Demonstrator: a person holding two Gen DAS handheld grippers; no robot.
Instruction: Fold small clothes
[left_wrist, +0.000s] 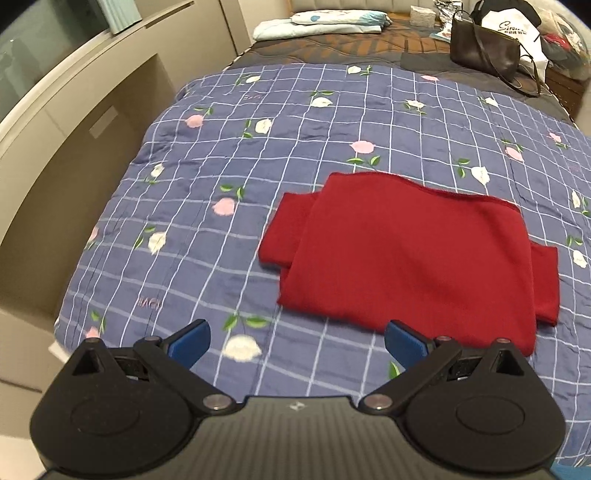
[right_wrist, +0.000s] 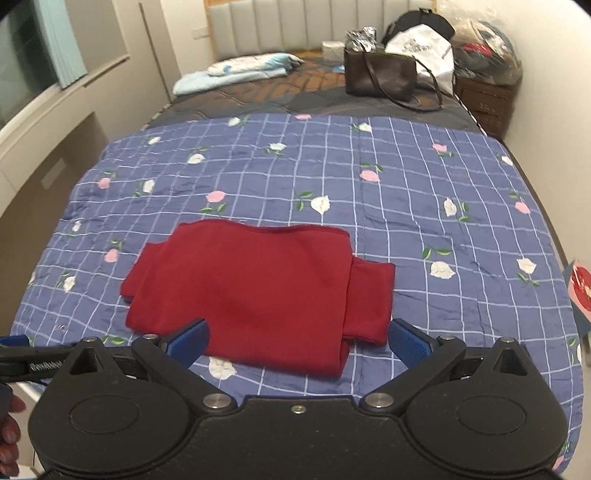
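Observation:
A dark red garment lies folded flat on the blue checked floral quilt, with a sleeve end sticking out at each side. It also shows in the right wrist view. My left gripper is open and empty, held above the quilt just left of the garment's near edge. My right gripper is open and empty, held over the garment's near edge; its blue pads touch nothing.
The quilt covers the near half of a bed. Farther back lie a light blue pillow, a dark brown handbag and a white bag. A beige cabinet wall runs along the left.

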